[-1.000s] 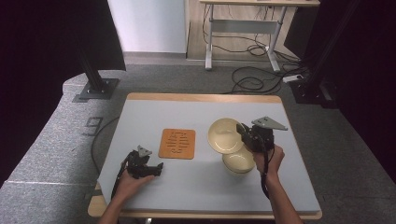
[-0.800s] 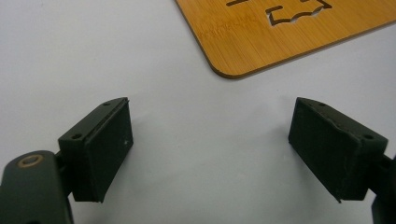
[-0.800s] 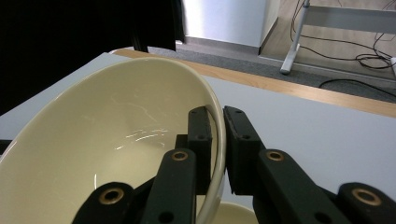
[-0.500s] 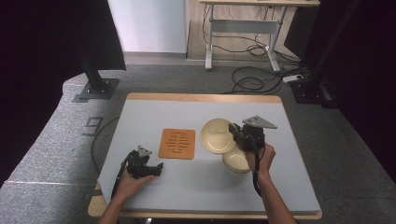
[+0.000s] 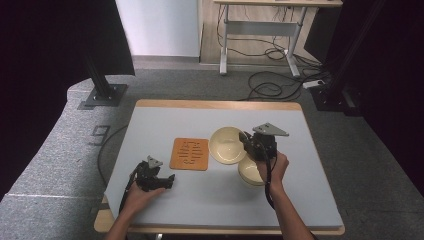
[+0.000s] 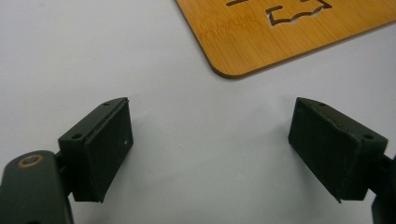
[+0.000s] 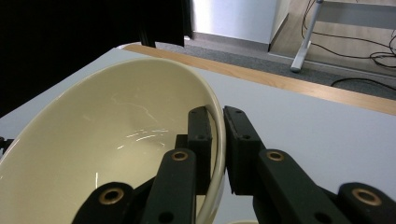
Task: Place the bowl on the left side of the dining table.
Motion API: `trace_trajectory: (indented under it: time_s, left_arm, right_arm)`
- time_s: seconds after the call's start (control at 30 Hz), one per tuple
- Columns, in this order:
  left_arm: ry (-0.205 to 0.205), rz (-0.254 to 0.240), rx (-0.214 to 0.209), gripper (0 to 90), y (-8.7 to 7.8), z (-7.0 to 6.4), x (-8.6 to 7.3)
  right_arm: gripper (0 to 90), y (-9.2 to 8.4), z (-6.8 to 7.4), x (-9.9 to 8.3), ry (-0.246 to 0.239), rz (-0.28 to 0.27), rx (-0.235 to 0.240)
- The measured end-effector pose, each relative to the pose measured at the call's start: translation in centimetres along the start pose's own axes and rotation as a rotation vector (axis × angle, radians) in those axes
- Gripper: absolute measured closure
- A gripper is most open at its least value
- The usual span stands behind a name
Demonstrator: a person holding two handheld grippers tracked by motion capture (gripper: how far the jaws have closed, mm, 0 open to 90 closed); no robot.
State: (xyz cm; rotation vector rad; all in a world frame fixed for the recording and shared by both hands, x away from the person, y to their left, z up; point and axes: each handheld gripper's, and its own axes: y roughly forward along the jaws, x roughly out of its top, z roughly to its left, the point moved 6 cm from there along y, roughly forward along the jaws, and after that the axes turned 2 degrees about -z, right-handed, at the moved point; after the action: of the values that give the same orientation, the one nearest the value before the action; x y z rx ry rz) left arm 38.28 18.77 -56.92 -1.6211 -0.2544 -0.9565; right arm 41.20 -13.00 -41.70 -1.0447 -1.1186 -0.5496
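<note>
My right gripper (image 5: pixel 247 143) (image 7: pixel 217 140) is shut on the rim of a cream bowl (image 5: pixel 226 144) (image 7: pixel 107 140), one jaw inside the rim and one outside, holding it above the table right of centre. A second cream bowl (image 5: pixel 248 172) sits on the table just below that hand. An orange wooden mat with cut-outs (image 5: pixel 189 153) (image 6: pixel 285 32) lies at the table's middle. My left gripper (image 5: pixel 167 180) (image 6: pixel 210 149) rests on the table near the front left, jaws wide open with nothing between them, pointing toward the mat's corner.
The grey table (image 5: pixel 165 120) has a wooden edge. A black stand base (image 5: pixel 102 95) sits on the floor at the left. A desk frame with cables (image 5: pixel 260 45) stands behind, and another stand (image 5: pixel 332 95) at the far right.
My right gripper has carried the held bowl leftward, toward the mat. The left gripper has stayed where it was.
</note>
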Motion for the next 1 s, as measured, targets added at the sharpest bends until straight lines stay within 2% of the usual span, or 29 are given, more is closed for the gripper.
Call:
trace_trajectory:
  time_s: [1.0]
  left_arm:
    - [0.001, 0.001, 0.0, 13.9, 0.0, 0.0, 0.0]
  right_arm:
    - [82.0, 2.6, 2.0, -0.2, -0.008, 0.021, 0.02]
